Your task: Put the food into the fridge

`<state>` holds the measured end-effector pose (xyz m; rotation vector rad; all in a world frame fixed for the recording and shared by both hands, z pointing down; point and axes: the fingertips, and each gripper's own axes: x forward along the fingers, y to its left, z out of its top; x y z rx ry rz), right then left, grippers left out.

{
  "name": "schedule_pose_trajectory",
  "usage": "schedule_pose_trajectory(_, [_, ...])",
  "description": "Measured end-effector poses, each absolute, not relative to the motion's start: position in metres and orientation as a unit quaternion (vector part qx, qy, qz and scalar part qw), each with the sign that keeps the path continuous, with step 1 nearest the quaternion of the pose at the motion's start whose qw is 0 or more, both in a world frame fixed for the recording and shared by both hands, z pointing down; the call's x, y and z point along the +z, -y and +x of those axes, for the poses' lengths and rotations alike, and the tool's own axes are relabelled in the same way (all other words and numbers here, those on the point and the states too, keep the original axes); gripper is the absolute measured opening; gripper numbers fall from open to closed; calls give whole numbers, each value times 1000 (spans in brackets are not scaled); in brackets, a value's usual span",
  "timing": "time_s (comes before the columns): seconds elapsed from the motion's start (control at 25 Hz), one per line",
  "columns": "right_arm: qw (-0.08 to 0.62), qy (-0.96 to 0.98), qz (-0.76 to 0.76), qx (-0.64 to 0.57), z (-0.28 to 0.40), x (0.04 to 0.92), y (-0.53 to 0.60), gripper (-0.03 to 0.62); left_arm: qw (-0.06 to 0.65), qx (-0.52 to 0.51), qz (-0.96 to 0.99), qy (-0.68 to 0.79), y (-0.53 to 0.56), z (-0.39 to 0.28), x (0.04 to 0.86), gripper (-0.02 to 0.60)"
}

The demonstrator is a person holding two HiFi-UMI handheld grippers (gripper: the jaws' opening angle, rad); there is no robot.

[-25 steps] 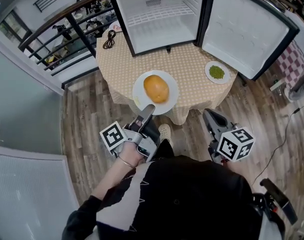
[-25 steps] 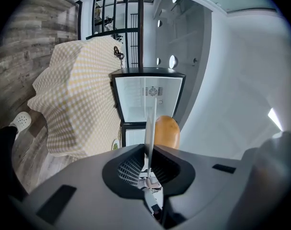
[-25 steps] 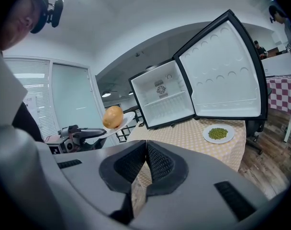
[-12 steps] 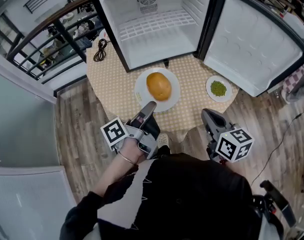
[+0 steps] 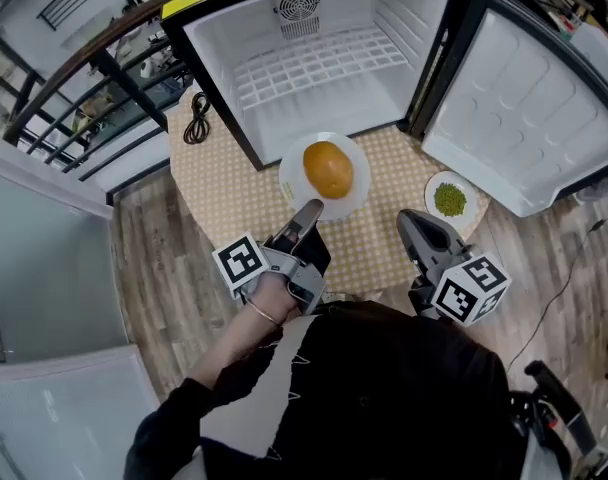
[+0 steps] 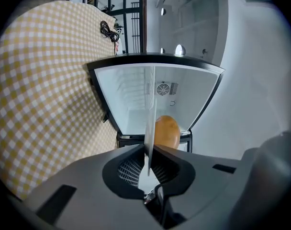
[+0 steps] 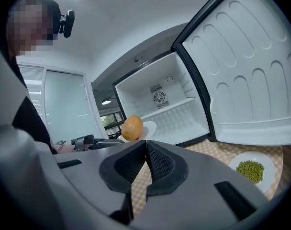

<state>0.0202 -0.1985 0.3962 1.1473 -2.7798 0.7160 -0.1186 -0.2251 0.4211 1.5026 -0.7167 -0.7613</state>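
Note:
A round orange bun (image 5: pixel 328 168) lies on a white plate (image 5: pixel 356 190). My left gripper (image 5: pixel 309 210) is shut on the plate's near rim and holds it level above the checked table (image 5: pixel 219 193), just in front of the open fridge (image 5: pixel 314 63). In the left gripper view the plate (image 6: pixel 150 114) shows edge-on between the jaws of my left gripper (image 6: pixel 149 152), with the bun (image 6: pixel 166 132) behind. My right gripper (image 5: pixel 408 220) is shut and empty, to the right of the plate. A small plate of green peas (image 5: pixel 450 200) sits on the table's right side.
The fridge door (image 5: pixel 544 118) stands swung open to the right. Inside the fridge is a white wire shelf (image 5: pixel 319 63) with nothing on it. A black cable (image 5: pixel 196 126) lies on the table's left. A dark railing (image 5: pixel 94 78) runs behind the table.
Both grippers have moved forward toward the fridge. The plate with the bun has travelled with the left gripper from the table's front to the fridge opening.

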Motion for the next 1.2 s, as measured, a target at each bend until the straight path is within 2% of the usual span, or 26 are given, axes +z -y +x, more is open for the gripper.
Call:
schedule_pose_trajectory(0.76, [48,880,385,275,15,444,283,15,629,-300,655,293,329,-99,465,28])
schedule_pose_trajectory(1.2, [56,886,371,271,5,440,338,15,637,-292,641,313,348,-85,476,28])
